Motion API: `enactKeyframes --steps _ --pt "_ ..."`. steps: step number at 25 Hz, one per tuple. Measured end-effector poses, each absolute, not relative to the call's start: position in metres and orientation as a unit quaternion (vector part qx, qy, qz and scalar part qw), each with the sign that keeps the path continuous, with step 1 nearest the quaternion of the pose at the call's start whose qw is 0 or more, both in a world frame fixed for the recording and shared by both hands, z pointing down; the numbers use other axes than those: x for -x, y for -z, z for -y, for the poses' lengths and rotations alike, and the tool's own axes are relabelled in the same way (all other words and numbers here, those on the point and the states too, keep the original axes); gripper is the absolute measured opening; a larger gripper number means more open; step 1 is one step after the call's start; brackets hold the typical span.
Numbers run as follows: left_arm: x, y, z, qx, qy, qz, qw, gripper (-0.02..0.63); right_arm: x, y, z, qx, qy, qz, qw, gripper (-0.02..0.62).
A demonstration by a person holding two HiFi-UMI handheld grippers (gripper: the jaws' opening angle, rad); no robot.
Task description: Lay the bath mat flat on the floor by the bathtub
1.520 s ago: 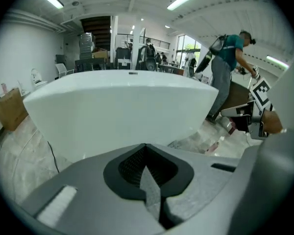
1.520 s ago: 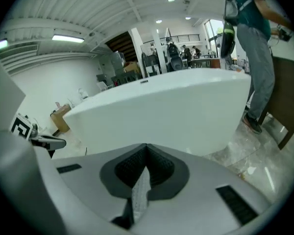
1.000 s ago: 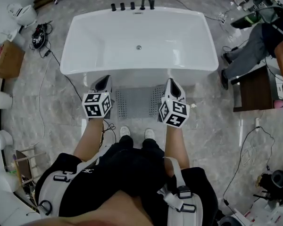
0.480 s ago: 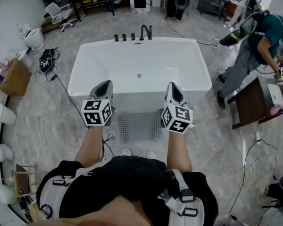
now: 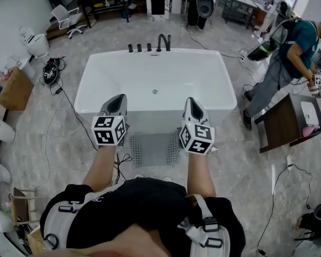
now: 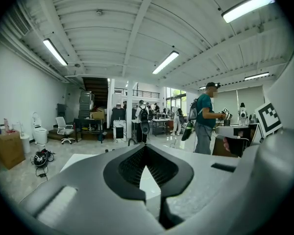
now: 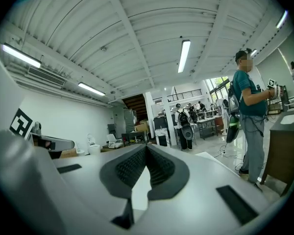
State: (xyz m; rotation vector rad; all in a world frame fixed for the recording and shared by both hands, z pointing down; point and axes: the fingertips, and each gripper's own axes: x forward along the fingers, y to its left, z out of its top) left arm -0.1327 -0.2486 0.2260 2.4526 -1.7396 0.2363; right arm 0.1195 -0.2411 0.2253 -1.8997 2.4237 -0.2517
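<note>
The bath mat (image 5: 152, 150) lay nine-to-three, equally near the left hand-held gripper (image 5: 116, 101) and right hand-held gripper (image 5: 191, 106), both closed and empty.

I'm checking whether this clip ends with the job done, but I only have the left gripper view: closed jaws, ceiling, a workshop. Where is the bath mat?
Observer: In the head view the grey bath mat lies flat on the floor, just in front of the bathtub's near side.
Operator: Is either gripper touching it?
Observer: No. The left gripper and the right gripper are both held up on outstretched arms, clear of the mat.
Operator: And the right gripper's jaws?
Observer: The right gripper view shows them closed, with nothing between them.
</note>
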Motion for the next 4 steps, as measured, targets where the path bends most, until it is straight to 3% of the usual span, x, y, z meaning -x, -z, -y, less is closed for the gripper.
enactKeyframes --steps 4 --pt "0.1298 -0.2231 0.2493 -0.813 -0.076 0.574 0.059 0.003 -0.1207 -0.2253 0.2418 0.611 0.082 -0.787 0.028 0.005"
